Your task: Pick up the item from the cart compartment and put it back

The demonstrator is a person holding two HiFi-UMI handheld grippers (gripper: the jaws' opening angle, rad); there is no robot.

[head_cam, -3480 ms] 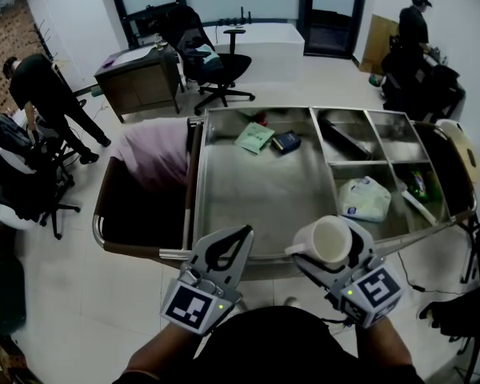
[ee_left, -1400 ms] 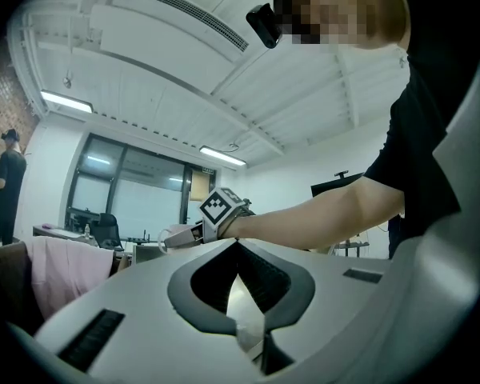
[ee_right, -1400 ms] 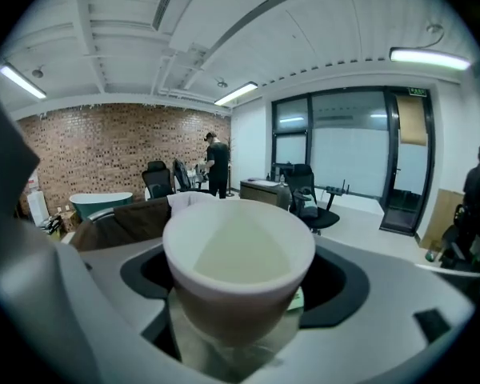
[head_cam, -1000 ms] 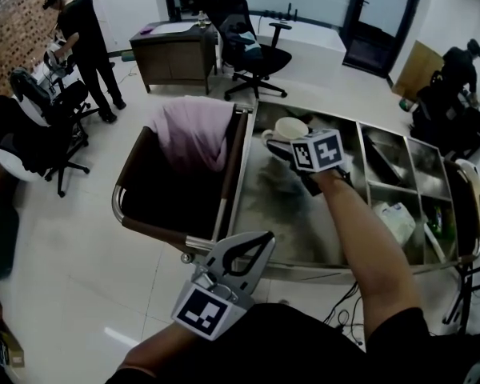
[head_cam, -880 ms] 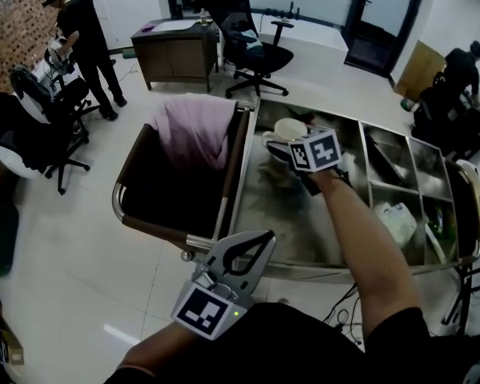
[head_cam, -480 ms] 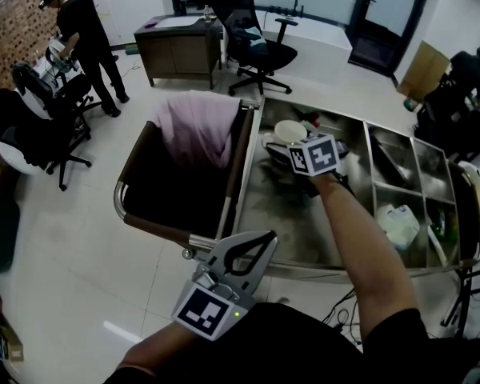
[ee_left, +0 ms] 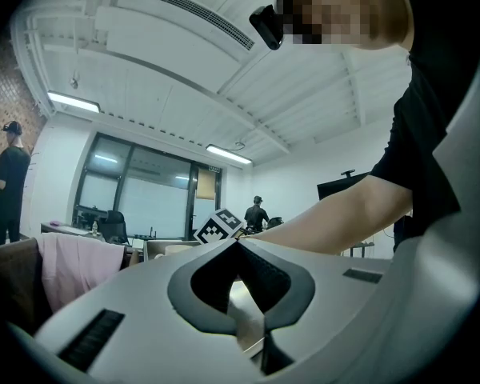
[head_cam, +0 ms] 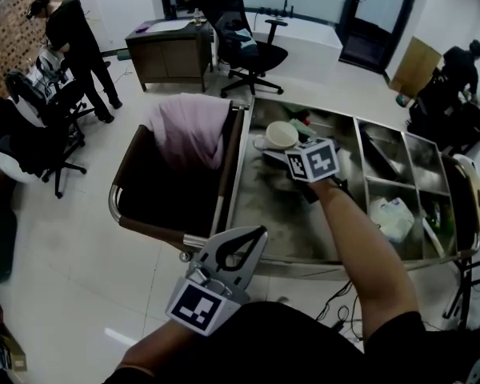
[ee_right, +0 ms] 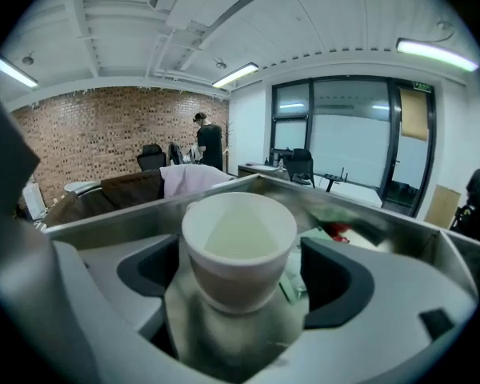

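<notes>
Your right hand-held gripper (ee_right: 242, 250) reaches into the cart's big compartment (head_cam: 276, 214). Its jaws have just been opening and now stand wide. The white cup (head_cam: 281, 134) stands upright between them on the steel floor, with the pads clear of its sides. Your left hand-held gripper (head_cam: 259, 232) is empty, jaws together, just short of the cart's near rim.

From the head view, your marker cube (head_cam: 312, 160) and forearm cover the right jaws, so only the right gripper view shows the gap. Behind the cup lies something green and red (ee_right: 336, 230), too blurred to name. A white bag (head_cam: 390, 217) lies in a small compartment on the right; what fills the others is hard to make out.

A pink cloth (head_cam: 188, 126) drapes over the dark bin (head_cam: 156, 194) at the cart's left end. Around you are a pale tiled floor (head_cam: 72, 246), office chairs (head_cam: 252, 50), a desk (head_cam: 170, 50), a brick wall (ee_right: 96, 126), and people (head_cam: 68, 38) standing well away.
</notes>
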